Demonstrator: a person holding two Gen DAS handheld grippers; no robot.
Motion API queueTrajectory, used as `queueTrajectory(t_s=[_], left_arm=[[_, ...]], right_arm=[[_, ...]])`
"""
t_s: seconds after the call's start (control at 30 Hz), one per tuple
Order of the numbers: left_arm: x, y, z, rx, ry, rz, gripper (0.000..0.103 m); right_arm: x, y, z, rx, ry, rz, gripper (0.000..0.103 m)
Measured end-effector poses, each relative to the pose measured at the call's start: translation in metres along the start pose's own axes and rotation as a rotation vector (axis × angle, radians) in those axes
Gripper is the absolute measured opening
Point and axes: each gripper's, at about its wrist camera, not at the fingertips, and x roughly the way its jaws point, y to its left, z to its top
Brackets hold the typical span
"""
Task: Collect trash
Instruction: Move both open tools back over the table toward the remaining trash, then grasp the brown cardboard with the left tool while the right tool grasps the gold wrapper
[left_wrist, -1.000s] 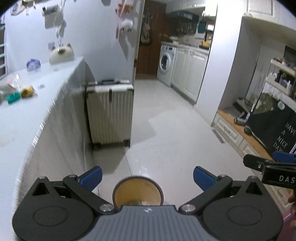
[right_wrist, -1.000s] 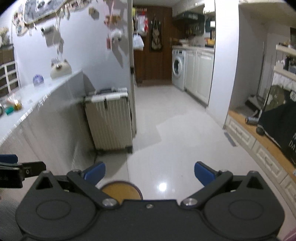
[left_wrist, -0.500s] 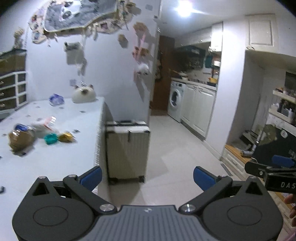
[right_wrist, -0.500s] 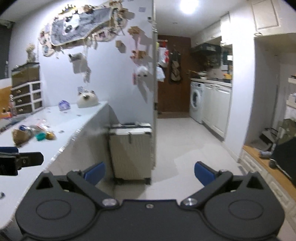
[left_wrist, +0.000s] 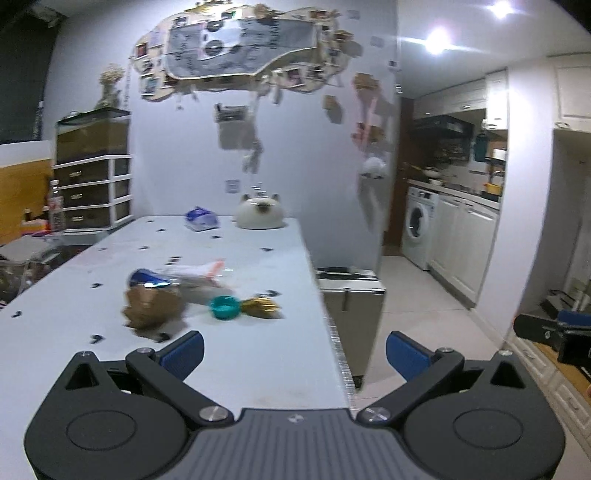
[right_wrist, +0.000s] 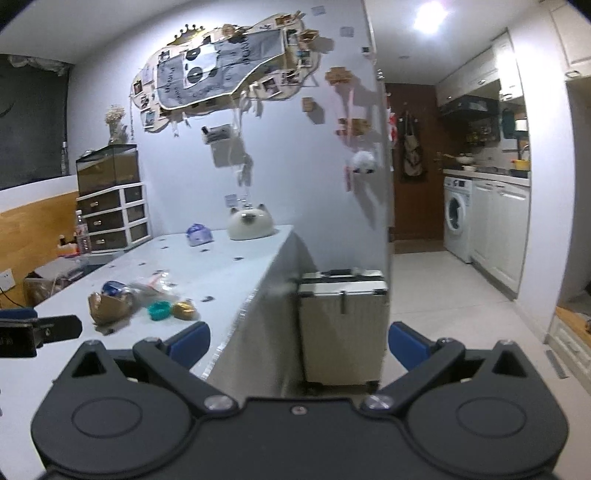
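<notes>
Left gripper (left_wrist: 294, 349) and right gripper (right_wrist: 298, 345), both spread wide and empty, held level facing the white table (left_wrist: 258, 354) (approach posture, judged). Trash clusters mid-table: crumpled brown paper (left_wrist: 152, 307), teal cap (left_wrist: 224, 307) just right of it, gold wrapper (left_wrist: 262, 306) beside the cap.

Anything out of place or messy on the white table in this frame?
Yes. A loose heap of litter lies near the table's right edge: a crumpled brown paper bag, a clear plastic wrapper, a teal cap and a gold foil wrapper. Both grippers are open and empty.
</notes>
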Motion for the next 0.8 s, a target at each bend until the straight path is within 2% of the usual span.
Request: queueTrajectory(t_s=[0.2, 0.33, 0.47, 0.67, 0.8], left_arm=[[0.017, 0.063, 0.007, -0.039, 0.006, 0.015, 0.103], [0.039, 0.101, 0.014, -0.043, 0.014, 0.04, 0.103], [0.072, 0.134, 0.017, -0.053, 0.039, 0.067, 0.103], [0.126, 0.169, 0.014, -0.079, 0.035, 0.077, 0.102], [0.16, 0.183, 0.017, -0.093, 0.017, 0.069, 0.09]], right_arm=[[0.039, 0.034, -0.001, -0.017, 0.003, 0.034, 0.103], [0.065, 0.054, -0.004, -0.047, 0.021, 0.023, 0.103], [0.094, 0.067, -0.003, -0.045, 0.063, 0.046, 0.103], [0.124, 0.085, 0.0, -0.045, 0.063, 0.087, 0.103], [0.141, 0.096, 0.004, -0.077, 0.056, 0.093, 0.103]])
